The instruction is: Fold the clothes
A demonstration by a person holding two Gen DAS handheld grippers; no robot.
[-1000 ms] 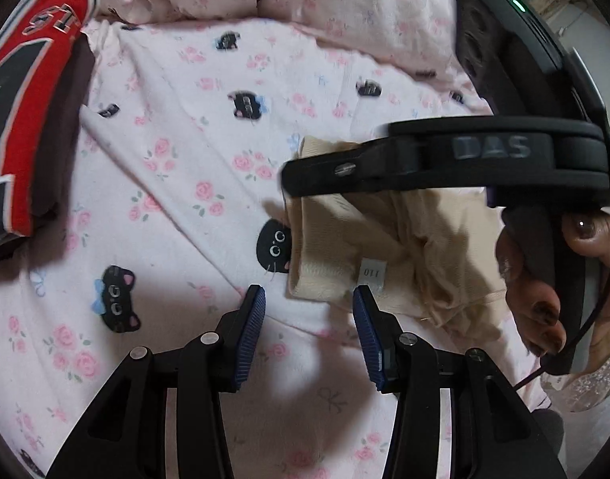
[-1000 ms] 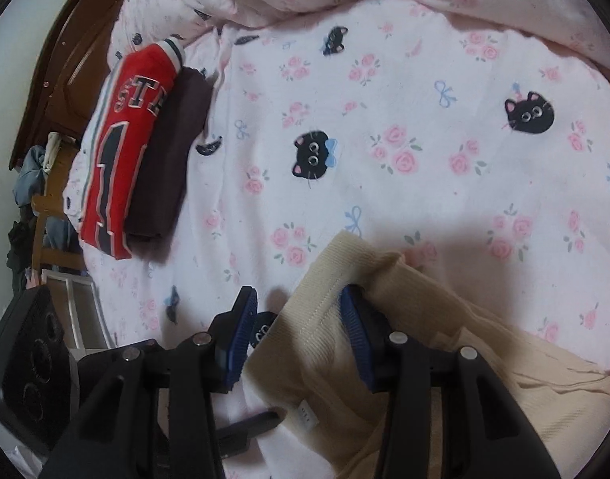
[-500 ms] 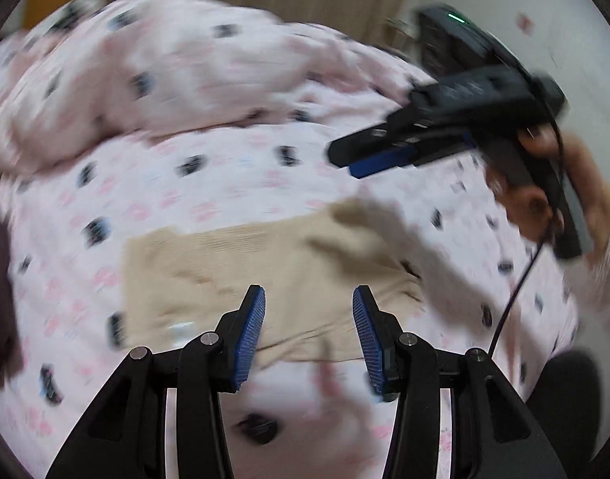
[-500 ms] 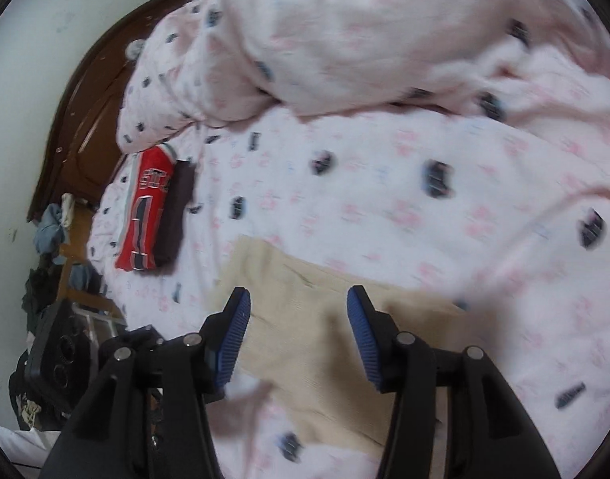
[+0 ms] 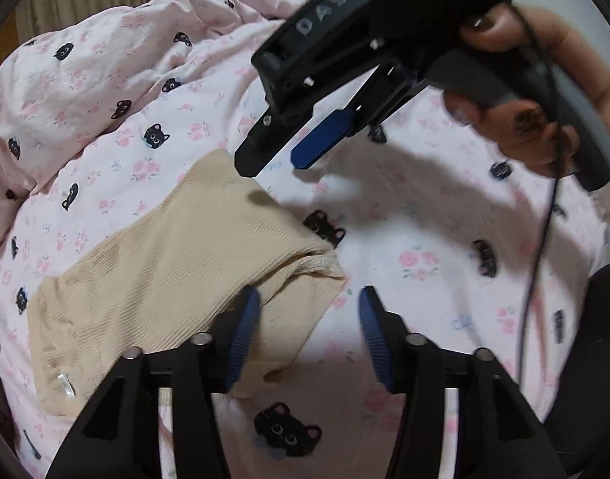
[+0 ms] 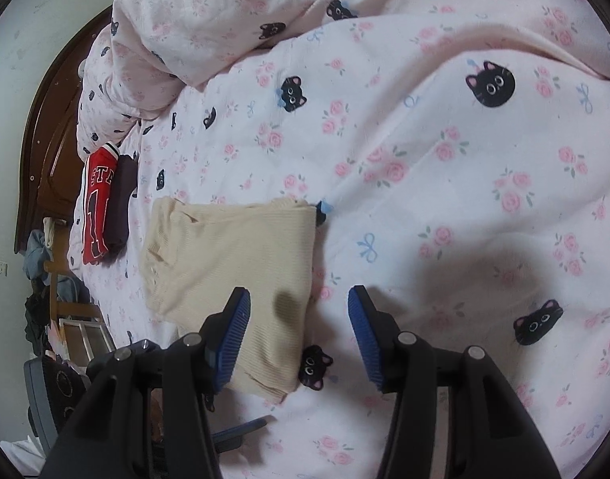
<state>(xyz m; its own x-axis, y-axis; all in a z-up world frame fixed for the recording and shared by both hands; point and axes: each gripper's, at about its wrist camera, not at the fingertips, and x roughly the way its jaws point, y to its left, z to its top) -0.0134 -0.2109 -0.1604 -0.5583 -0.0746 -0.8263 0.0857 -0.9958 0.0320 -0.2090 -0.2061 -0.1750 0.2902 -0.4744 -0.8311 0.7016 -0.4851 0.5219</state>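
A beige ribbed garment (image 5: 157, 275) lies folded flat on the cat-and-rose sheet (image 5: 404, 219). My left gripper (image 5: 308, 331) hovers over the garment's right-hand corner, its jaws opening, and the cloth passes behind the left pad without being pinched. The right gripper (image 5: 277, 161), held by a hand (image 5: 544, 119), hangs open above the garment's far corner. In the right wrist view the beige garment (image 6: 233, 259) sits left of centre. My right gripper (image 6: 299, 331) stands open above its near right edge, gripping nothing.
A folded red jersey (image 6: 97, 203) and a dark garment (image 6: 123, 203) are stacked near the wooden headboard (image 6: 45, 139). A bunched duvet (image 6: 225, 12) fills the far side. Clothes hang on a chair (image 6: 53, 279) beside the bed. A cable (image 5: 540, 239) trails from the right gripper.
The right gripper's pads have left the beige garment's edge they were around. Both grippers pulled back and rose, then came in over its right side. The garment now lies spread flat.
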